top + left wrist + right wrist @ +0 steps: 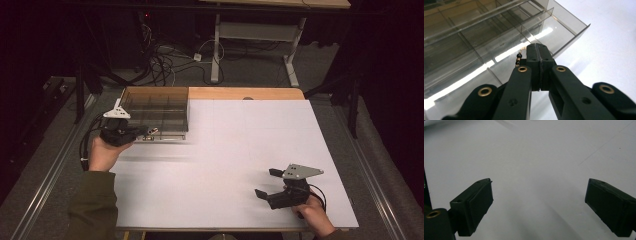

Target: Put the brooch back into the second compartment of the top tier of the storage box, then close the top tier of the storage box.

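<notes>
Claw positions from the high view: we see the left claw point(145, 131) at the near edge of the clear compartment box point(156, 112) on the far left of the white surface point(225, 165), and the right claw point(266, 183) near the front right, jaws spread with nothing between. Along the left claw point(536, 53) we note jaws pressed together, pinching a small gold earring with a black bead point(519, 55) over the box point(474, 37). Along the right claw point(537, 202) we record jaws wide apart over bare surface point(544, 157).
</notes>
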Demonstrator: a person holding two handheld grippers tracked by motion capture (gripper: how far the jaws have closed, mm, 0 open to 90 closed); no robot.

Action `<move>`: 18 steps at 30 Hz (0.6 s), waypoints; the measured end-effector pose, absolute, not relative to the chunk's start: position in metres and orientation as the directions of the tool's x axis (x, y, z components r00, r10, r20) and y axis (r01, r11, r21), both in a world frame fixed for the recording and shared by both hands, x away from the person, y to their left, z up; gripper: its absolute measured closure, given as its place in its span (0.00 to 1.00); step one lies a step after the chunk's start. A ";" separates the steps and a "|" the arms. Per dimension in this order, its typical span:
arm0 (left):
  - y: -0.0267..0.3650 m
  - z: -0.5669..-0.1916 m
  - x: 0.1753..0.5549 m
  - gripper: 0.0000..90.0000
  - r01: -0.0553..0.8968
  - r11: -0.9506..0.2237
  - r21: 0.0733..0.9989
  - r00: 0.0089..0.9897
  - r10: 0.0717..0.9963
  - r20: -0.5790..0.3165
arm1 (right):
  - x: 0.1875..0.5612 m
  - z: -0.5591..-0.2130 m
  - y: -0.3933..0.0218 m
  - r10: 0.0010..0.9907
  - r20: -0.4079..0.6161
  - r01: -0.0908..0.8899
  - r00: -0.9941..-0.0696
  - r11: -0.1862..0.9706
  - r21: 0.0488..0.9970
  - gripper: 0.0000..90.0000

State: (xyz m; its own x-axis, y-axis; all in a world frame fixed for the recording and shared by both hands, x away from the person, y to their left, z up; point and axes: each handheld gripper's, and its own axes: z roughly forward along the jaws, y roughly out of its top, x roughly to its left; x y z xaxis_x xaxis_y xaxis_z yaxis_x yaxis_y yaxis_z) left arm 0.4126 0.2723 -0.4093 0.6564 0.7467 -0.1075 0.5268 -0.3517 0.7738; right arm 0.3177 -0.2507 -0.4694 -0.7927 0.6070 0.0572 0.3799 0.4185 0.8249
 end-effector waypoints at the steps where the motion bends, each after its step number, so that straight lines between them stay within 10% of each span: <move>1: 0.274 -0.409 0.411 0.97 0.525 -0.348 0.776 0.657 0.746 -0.110 | 0.318 -0.469 -0.251 0.606 0.057 0.380 -0.793 0.419 0.825 0.09; 18: 0.287 -0.415 0.387 0.97 0.520 -0.325 0.790 0.639 0.762 -0.108 | 0.318 -0.469 -0.250 0.609 0.055 0.382 -0.791 0.421 0.823 0.09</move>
